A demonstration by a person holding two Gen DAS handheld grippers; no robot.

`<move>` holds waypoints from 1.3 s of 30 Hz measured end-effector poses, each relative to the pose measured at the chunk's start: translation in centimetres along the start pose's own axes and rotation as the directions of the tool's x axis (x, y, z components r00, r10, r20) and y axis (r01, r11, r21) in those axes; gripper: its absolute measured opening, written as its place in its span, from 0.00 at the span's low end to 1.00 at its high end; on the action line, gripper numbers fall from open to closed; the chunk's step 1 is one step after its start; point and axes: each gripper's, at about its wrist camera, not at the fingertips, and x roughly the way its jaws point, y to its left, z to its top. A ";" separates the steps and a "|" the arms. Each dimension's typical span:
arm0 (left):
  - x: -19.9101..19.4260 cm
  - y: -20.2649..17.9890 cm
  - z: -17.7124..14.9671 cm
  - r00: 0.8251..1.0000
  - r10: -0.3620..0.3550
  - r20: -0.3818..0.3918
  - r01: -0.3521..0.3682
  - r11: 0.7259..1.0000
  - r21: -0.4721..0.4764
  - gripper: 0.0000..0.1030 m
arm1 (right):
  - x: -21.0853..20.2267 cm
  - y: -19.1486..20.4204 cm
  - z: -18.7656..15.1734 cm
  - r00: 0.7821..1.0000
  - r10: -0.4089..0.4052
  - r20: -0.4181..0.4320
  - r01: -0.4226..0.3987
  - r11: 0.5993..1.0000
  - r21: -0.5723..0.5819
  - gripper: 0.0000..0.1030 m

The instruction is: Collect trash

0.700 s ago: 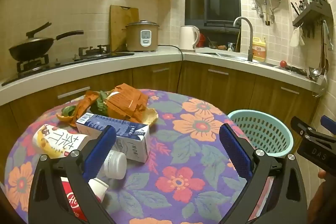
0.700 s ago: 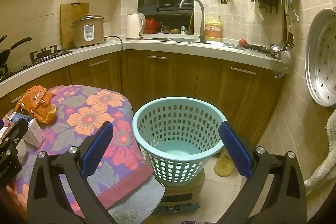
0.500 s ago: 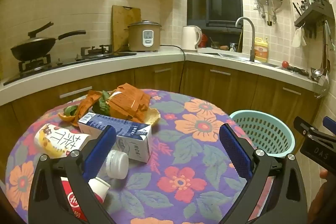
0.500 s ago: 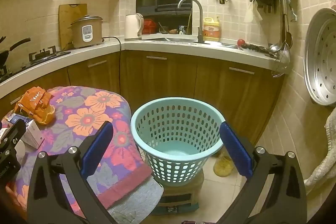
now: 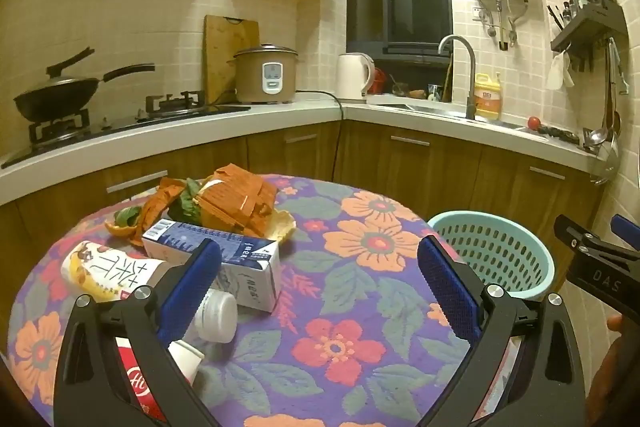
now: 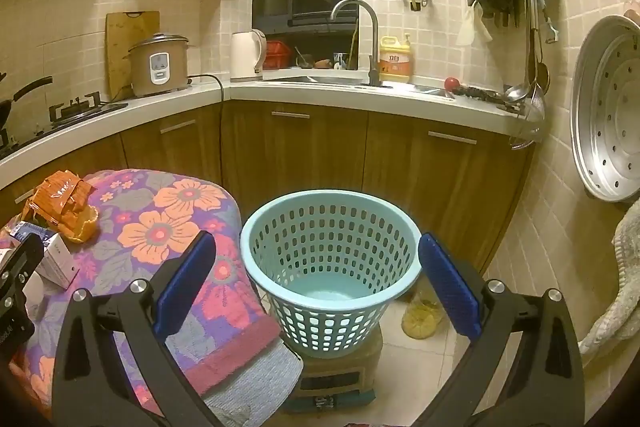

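Trash lies on the round table's floral cloth (image 5: pixel 360 307): a blue-and-white milk carton (image 5: pixel 224 259), a white bottle (image 5: pixel 216 315), a yellow-and-white snack bag (image 5: pixel 108 271), a red packet (image 5: pixel 136 383), a small paper cup (image 5: pixel 186 357) and crumpled orange wrappers (image 5: pixel 236 199) with peel and leaves. My left gripper (image 5: pixel 320 287) hovers open above the table's near edge, its left finger in front of the carton and bottle. My right gripper (image 6: pixel 316 283) is open in front of the empty teal basket (image 6: pixel 332 267), which stands right of the table on a box.
Kitchen counters wrap around behind, with a wok (image 5: pixel 56 95), a rice cooker (image 5: pixel 266 75), a kettle (image 5: pixel 354 75) and a sink tap (image 5: pixel 460 67). A round metal steamer tray (image 6: pixel 608 107) hangs on the right wall. A bottle (image 6: pixel 420 311) stands on the tiled floor by the basket.
Both views have drifted slightly rightward; the basket and the trash sit a touch further left in frame. Both grippers stay wide open.
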 end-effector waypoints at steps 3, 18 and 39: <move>0.3 0.1 0.0 1.000 0.000 -0.006 0.000 1.000 -0.006 0.93 | -0.1 0.2 0.0 1.000 -0.003 0.006 0.003 1.000 -0.015 0.94; 0.4 0.2 -0.3 1.000 -0.001 -0.014 0.000 1.000 -0.017 0.93 | -0.4 -0.1 0.1 1.000 -0.003 0.018 0.003 1.000 -0.003 0.94; 0.7 0.5 -0.4 0.999 -0.017 -0.034 0.016 0.999 -0.033 0.93 | -0.4 -0.3 0.1 1.000 -0.010 0.029 0.010 1.000 0.007 0.94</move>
